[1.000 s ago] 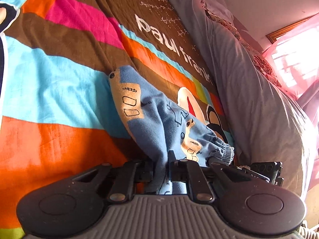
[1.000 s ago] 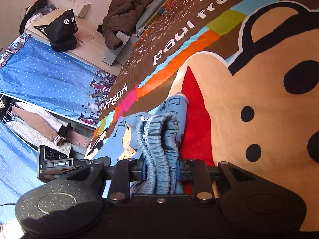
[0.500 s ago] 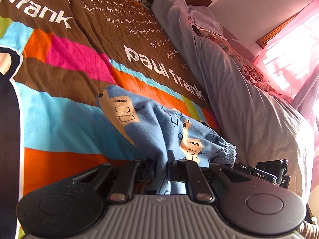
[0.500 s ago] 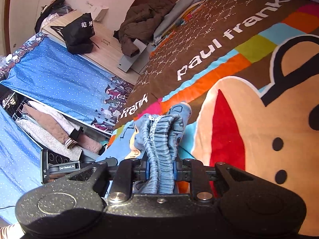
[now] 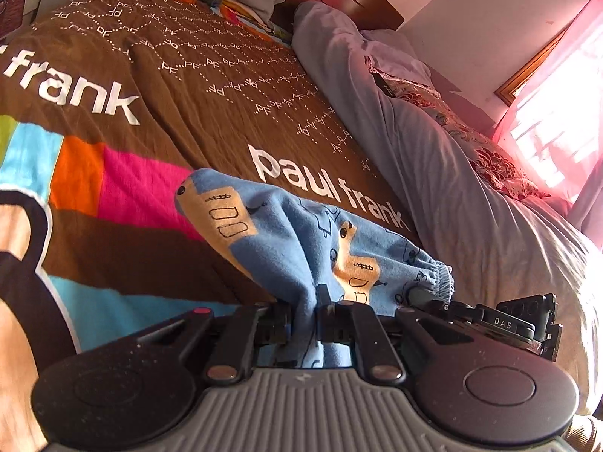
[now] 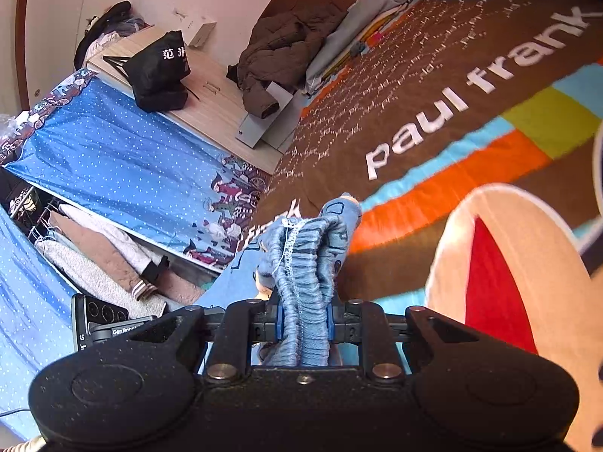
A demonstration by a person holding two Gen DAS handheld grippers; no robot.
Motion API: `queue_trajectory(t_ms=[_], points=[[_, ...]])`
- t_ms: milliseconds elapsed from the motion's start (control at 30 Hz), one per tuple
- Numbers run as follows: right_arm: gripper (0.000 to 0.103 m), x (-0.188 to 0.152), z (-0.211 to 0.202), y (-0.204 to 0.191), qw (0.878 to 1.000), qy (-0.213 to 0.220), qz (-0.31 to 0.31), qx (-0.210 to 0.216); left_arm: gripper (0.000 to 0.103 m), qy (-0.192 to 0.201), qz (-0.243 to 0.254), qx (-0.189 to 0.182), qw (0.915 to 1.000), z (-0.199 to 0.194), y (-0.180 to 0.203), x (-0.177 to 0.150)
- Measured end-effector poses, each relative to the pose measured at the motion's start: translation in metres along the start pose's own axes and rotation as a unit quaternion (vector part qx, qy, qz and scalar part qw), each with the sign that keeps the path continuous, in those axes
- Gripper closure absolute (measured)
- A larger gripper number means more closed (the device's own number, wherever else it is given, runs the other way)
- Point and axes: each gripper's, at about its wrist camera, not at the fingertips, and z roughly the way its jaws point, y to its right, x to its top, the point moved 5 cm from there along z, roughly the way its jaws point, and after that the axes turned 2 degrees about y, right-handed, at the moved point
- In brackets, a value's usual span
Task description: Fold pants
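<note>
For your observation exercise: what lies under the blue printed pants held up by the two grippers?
Under the blue printed cotton pants lies the striped brown Paul Frank blanket, its brown band showing. The left gripper and right gripper pinch the cloth; the blanket directly beneath is covered.

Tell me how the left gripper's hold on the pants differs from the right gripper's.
The left gripper pinches thin, smooth printed cloth of the pants; the right gripper clamps the thick gathered elastic waistband. The left body is grey and ribbed, the right black. Both are shut on the same blue pants above the blanket.
</note>
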Motion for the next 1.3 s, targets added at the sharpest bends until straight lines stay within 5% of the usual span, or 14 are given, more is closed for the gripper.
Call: queue_trajectory(t_ms=[300,667,867,967,1033,1100,1167,1300], points=[[0.082,0.066,0.061,0.013,1.0,0.001,-0.025,-0.012,0.092,0.001,0.007,0.022,0.9997,0.05,-0.016,0.046],[0.082,0.071,0.107,0.077,0.997,-0.031,-0.015,-0.075,0.09,-0.026,-0.011,0.046,0.9985,0.101,-0.054,0.041],[0.076,0.063,0.104,0.087,0.994,-0.041,-0.023,-0.101,0.06,-0.034,-0.008,0.089,0.9955,0.091,-0.062,0.033],[0.066,0.064,0.099,0.077,0.987,-0.046,-0.073,-0.136,0.056,-0.03,-0.013,0.104,0.994,0.08,-0.066,0.031],[0.044,0.065,0.093,0.067,0.976,-0.043,-0.123,-0.176,0.054,-0.027,-0.015,0.116,0.9927,0.07,-0.066,0.029],[0.034,0.064,0.082,0.057,0.964,-0.03,-0.165,-0.208,0.053,-0.026,-0.008,0.128,0.9914,0.06,-0.063,0.025],[0.033,0.061,0.066,0.047,0.955,-0.012,-0.188,-0.23,0.051,-0.026,0.002,0.135,0.9906,0.047,-0.056,0.019],[0.008,0.04,0.02,0.001,0.957,0.044,-0.201,-0.203,0.023,-0.011,0.049,0.143,0.9884,0.013,-0.023,0.0]])
